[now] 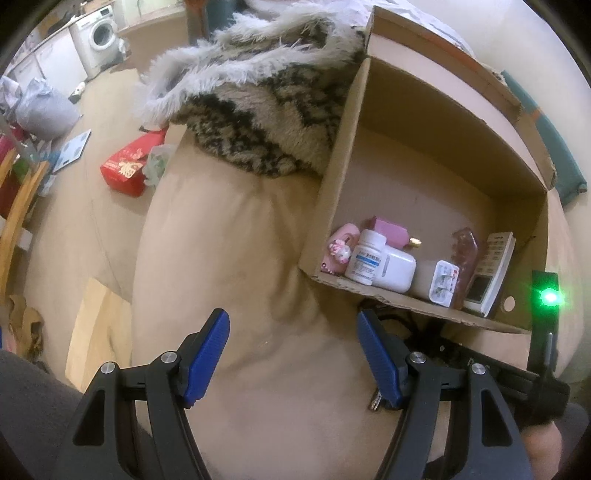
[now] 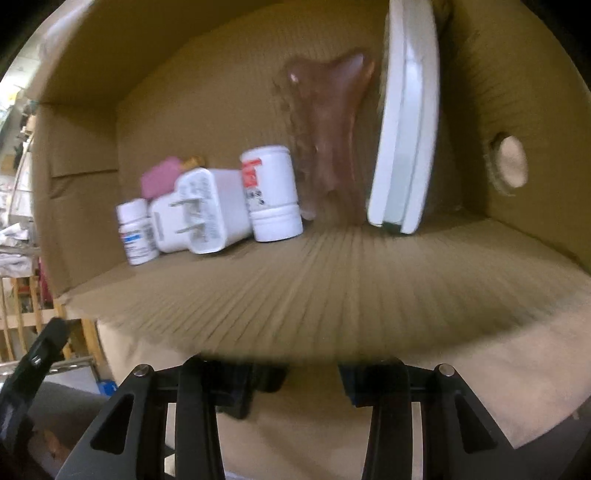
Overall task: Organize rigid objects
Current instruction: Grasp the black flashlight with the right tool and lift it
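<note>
Room: pale wood-look floor, a washing machine (image 1: 99,33) at the far wall, a red gift box (image 1: 129,168) lying on the floor.

Surface: a beige cushioned sofa (image 1: 221,258), with a shaggy grey-and-black fur throw (image 1: 258,110) draped over its back part.

Cardboard box (image 1: 436,122): lies on the sofa on its side, mouth facing me, long axis running away from me. All the task's items sit in a row along its near lower wall.

Remote control (image 2: 406,122): white, on edge at the right end, long axis pointing up the box.

Brown translucent scraper (image 2: 332,140): upright, leaning just beside the remote.

White charger plug (image 2: 203,210): on its side, prongs pointing toward my right claw.

White jar with red label (image 2: 273,192): upright, touching the plug.

Small pill bottle (image 2: 135,232): upright, left of the plug.

Pink block (image 2: 162,181): behind the plug.

Pink toy (image 1: 341,251): at the row's left end.

My left claw (image 1: 293,354): wide open over the sofa, holding nothing.

My right claw (image 2: 295,384): under the box's edge, fingertips hidden; I cannot tell how far it is open.
</note>
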Action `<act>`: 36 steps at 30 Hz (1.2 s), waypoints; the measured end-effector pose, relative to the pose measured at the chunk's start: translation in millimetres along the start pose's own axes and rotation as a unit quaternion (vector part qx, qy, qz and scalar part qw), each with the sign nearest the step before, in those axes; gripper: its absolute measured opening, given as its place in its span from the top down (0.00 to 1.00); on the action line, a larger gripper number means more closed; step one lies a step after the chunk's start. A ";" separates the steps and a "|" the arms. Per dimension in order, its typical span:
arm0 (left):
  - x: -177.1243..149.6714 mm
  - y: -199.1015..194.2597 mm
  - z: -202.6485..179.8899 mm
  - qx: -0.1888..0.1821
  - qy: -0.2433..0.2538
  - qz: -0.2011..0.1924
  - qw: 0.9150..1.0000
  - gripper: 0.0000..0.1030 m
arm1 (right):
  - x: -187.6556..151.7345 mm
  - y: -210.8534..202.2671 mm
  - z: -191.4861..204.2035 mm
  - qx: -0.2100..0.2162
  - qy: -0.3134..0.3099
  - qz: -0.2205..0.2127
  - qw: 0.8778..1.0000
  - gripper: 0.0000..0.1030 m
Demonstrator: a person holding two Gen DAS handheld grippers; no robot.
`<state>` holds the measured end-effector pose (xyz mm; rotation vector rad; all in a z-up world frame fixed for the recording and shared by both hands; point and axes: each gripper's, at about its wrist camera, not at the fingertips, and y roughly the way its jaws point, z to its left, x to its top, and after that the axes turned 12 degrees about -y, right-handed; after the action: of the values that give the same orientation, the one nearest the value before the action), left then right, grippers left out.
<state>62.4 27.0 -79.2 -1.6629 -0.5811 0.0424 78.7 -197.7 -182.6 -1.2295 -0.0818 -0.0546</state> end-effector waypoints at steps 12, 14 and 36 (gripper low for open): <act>1.0 9.5 1.4 -0.002 -0.010 0.023 1.000 0.33 | -24.3 -40.1 4.6 -0.034 -0.061 -0.014 0.997 0.81; 2.4 11.1 1.9 -0.001 -0.015 0.024 1.000 0.33 | -33.3 -59.0 7.9 -0.019 -0.084 -0.033 0.996 0.81; -8.6 29.9 -10.2 0.010 0.004 0.038 0.999 0.33 | -61.5 -177.5 30.9 0.044 -0.181 -0.267 0.946 0.82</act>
<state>68.9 12.5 -107.7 -1.6651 -0.5100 0.0965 1.1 -227.9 -11.3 -1.0865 -0.7305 -0.2933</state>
